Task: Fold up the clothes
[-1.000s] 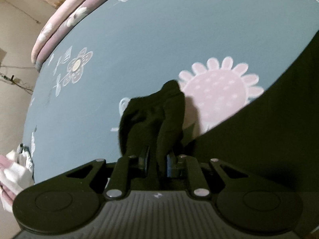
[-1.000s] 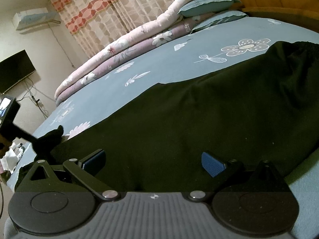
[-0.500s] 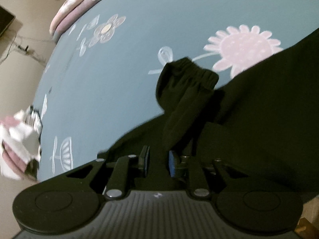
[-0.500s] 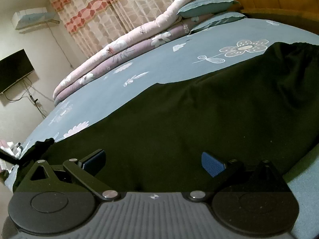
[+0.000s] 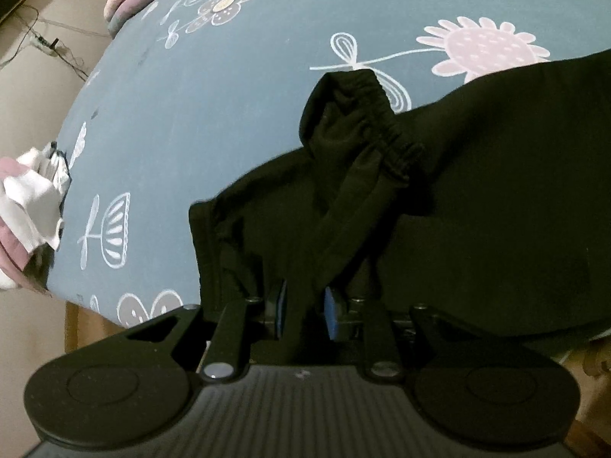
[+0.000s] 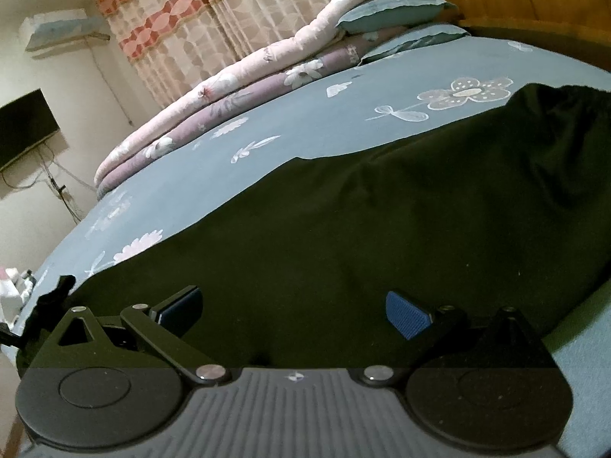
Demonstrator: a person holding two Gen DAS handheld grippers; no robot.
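A black garment (image 5: 496,175) lies spread on the blue flowered bed sheet (image 5: 229,95). Its elastic cuffed end (image 5: 366,122) is lifted and bunched, and a strip of it runs down between the fingers of my left gripper (image 5: 304,315), which is shut on the fabric. In the right wrist view the same black garment (image 6: 362,236) covers the near half of the bed, its gathered hem at the far right. My right gripper (image 6: 294,311) stands open just above the cloth, holding nothing. At that view's far left the lifted cuff (image 6: 53,297) shows small.
A rolled pink and purple quilt (image 6: 229,91) and blue pillows (image 6: 389,11) lie along the bed's far side. White and pink cloth (image 5: 26,206) sits off the bed's left edge. A wall television (image 6: 23,126), cables and curtains (image 6: 191,23) stand beyond.
My left gripper, still shut on the cuffed end, has carried it lower and back over the garment; more of the black fabric now lies under it. The right gripper has stayed put, open.
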